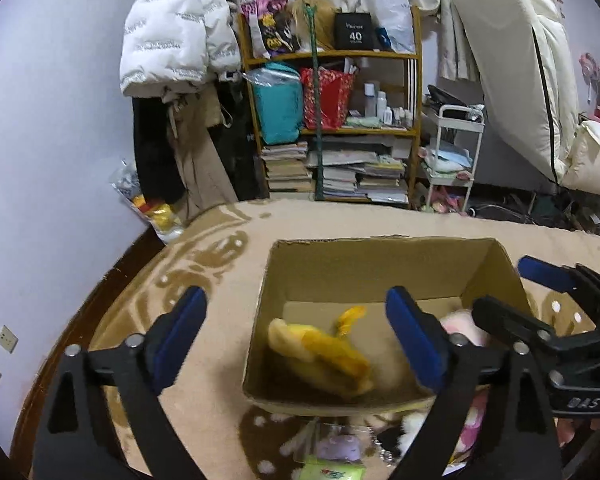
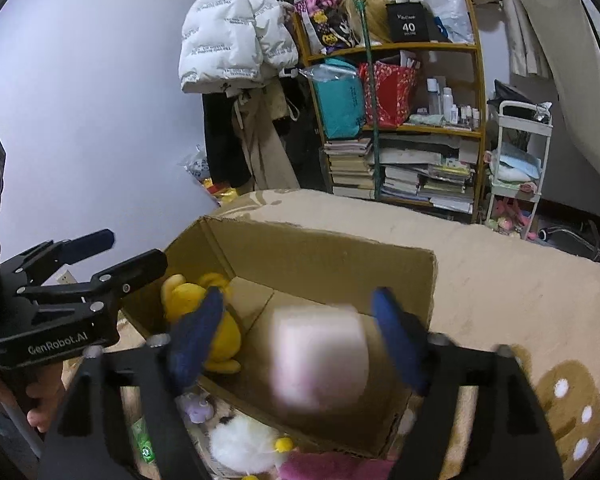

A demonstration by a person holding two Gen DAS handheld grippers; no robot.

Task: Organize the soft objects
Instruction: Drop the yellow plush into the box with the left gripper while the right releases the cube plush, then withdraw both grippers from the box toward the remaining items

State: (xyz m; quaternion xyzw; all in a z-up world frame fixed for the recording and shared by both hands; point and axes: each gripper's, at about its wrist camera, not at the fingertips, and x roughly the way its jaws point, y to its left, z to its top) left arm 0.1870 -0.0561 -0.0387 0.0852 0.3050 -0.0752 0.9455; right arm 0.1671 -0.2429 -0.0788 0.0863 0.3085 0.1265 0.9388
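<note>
An open cardboard box [image 1: 320, 276] [image 2: 308, 256] stands on a beige blanket. A yellow plush toy [image 1: 320, 354] [image 2: 216, 320] lies inside it, blurred in the left wrist view. My left gripper [image 1: 296, 340] is open and empty above the box's near left part. My right gripper [image 2: 300, 340] is open; a blurred pale pink soft toy [image 2: 320, 356] is between its fingers over the box, apparently loose. The pink toy also shows in the left wrist view [image 1: 460, 326] beside the right gripper [image 1: 500, 292]. The left gripper shows in the right wrist view [image 2: 112, 256].
More soft toys lie in front of the box: a white fluffy one [image 2: 240, 444], a purple one [image 2: 196, 408] [image 1: 338, 446], a magenta one [image 2: 324, 468], and a green packet [image 1: 334, 472]. A cluttered shelf [image 1: 332, 120], white cart [image 1: 454, 156] and hanging white jacket [image 1: 176, 32] stand behind.
</note>
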